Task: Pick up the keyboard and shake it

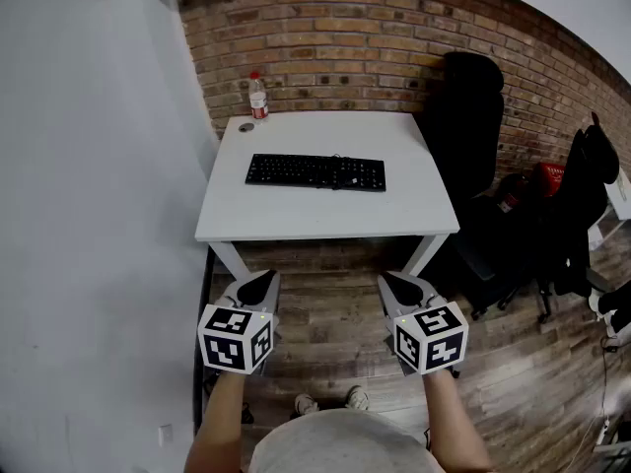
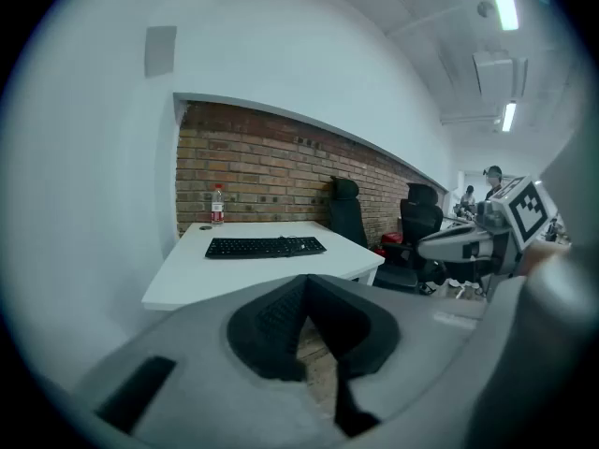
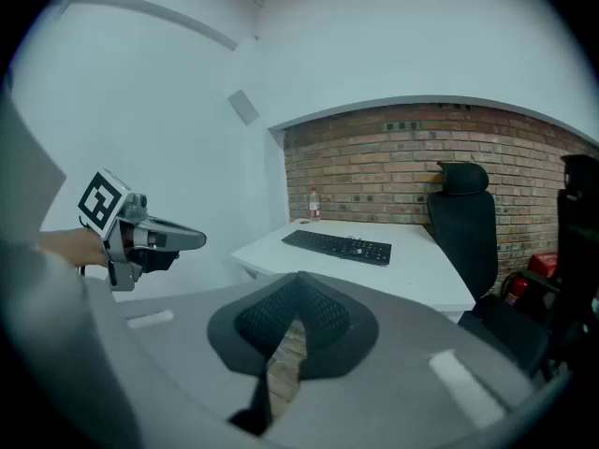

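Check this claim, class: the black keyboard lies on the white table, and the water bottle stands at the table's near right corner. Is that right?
No. The head view shows the water bottle at the far left corner of the white table. The black keyboard does lie on it.

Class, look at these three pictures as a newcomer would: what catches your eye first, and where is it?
The black keyboard lies across the middle of the white table, which stands against a red brick wall. Short of the table, over the wooden floor, the left gripper and right gripper are held side by side, jaws together and empty. A water bottle stands at the table's far left corner.
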The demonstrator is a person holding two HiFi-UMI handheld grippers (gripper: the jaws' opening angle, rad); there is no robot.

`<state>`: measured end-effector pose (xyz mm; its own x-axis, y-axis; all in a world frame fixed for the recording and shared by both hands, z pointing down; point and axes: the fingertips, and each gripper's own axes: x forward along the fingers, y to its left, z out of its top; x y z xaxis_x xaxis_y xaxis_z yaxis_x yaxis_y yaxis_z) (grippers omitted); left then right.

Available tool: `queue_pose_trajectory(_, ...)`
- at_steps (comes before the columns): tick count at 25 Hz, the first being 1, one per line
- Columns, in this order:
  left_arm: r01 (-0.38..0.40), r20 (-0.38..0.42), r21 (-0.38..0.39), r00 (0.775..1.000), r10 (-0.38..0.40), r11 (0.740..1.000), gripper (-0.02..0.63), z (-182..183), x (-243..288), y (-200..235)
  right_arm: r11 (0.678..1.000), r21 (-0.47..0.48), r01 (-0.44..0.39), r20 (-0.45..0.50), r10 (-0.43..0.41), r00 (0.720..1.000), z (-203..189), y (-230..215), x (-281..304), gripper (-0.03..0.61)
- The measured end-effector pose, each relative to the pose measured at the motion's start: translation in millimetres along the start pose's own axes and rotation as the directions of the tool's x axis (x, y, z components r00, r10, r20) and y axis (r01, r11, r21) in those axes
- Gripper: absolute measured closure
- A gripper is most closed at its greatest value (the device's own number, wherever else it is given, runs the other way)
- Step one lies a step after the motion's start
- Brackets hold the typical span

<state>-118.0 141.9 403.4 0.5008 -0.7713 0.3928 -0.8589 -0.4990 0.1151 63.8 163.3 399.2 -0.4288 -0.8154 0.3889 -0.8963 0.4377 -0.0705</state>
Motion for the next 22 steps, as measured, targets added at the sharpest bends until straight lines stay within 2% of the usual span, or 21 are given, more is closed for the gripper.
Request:
queue_pose_trajectory(14,0.034,0.006,-0.002,0.999,-0.034,0.999,0.62,-3.1,-12.1,52.1,0.999,0.02,0.047,-0.001,-0.047,0.999,8.0,39.4,27.1,0.568)
queue_pose_trajectory(22,0.049,-0.005,0.005,0.999,-0.049,0.999,0.62,-4.5,0.3,63.9,0.997,0.034,0.063,-0.001,-0.063,0.998,7.4,36.6,40.7,0.568)
